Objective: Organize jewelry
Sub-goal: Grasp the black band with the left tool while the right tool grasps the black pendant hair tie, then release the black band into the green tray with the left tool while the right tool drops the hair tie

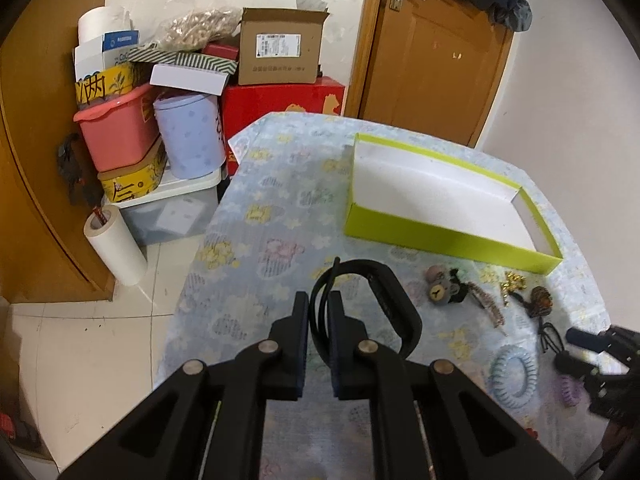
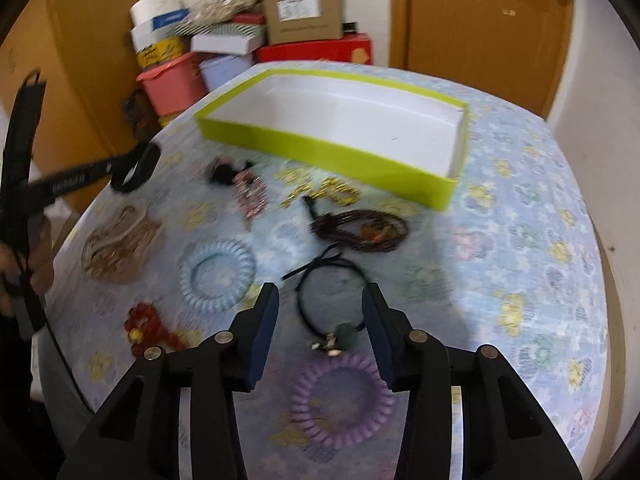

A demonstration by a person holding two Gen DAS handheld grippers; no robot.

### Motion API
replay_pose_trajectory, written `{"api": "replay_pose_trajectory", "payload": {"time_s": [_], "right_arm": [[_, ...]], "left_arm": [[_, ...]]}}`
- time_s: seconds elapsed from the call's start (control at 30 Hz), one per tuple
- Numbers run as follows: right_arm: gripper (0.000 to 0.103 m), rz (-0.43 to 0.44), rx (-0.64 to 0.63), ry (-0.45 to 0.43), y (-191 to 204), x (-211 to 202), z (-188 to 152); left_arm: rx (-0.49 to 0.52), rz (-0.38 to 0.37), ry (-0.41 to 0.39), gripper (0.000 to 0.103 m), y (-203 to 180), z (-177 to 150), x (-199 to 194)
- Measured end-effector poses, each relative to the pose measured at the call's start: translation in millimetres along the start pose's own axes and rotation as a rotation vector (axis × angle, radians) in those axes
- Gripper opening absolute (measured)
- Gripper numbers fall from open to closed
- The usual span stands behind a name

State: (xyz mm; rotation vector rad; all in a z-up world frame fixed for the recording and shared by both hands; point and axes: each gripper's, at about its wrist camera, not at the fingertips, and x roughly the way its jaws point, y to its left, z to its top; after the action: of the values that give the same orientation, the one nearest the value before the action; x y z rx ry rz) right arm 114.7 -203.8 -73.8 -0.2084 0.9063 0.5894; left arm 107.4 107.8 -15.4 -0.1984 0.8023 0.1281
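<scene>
My left gripper (image 1: pixel 319 300) is shut on a black band (image 1: pixel 396 300), held just above the flowered tablecloth. The same band (image 2: pixel 136 166) shows at the left of the right wrist view. A lime-green box (image 1: pixel 440 236) with a white inside lies beyond it, also seen as the green box (image 2: pixel 320 148). My right gripper (image 2: pixel 322 292) stands open over a thin black hair tie with a grey bead (image 2: pixel 340 332); its pads do not touch the tie. Below it lies a purple spiral hair tie (image 2: pixel 340 400).
Spread over the cloth are a blue spiral tie (image 2: pixel 218 276), a brown beaded bracelet (image 2: pixel 360 232), a gold chain (image 2: pixel 320 192), a beige scrunchie (image 2: pixel 116 244) and a bear hair tie (image 1: pixel 442 290). Stacked boxes and a pink tub (image 1: pixel 120 132) stand beyond the table's left edge.
</scene>
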Motion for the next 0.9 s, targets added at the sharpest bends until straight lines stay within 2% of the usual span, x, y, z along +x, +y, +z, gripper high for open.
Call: {"api": "replay_pose_trajectory", "payload": {"time_s": [0.03,0.17,0.2,0.33,0.63,0.9], "right_arm": [[0.043,0.001,-0.015,0.011,3,3,0],[0.010,-0.015,-0.050,0.041,7,9,-1],[0.006,-0.009,-0.050,0.045,7,9,-1],[0.003,-0.007,-0.046,0.035,4,3,-1],[0.002,0.030,-0.025,-0.044,-4,-29,9],[0.002,0.052,-0.021,-0.121,-17,-48,45]], "left_arm": [[-0.001,-0.003,-0.001,0.009,0,1,-1],[0.002,-0.012,-0.002,0.009,-2,3,-5],[0.004,-0.013,-0.003,0.009,-2,3,-7],[0.009,-0.022,-0.008,0.009,-7,5,-14],[0.038,-0.074,-0.018,0.009,-25,15,-33],[0.095,-0.102,-0.009,0.009,-46,44,-23]]}}
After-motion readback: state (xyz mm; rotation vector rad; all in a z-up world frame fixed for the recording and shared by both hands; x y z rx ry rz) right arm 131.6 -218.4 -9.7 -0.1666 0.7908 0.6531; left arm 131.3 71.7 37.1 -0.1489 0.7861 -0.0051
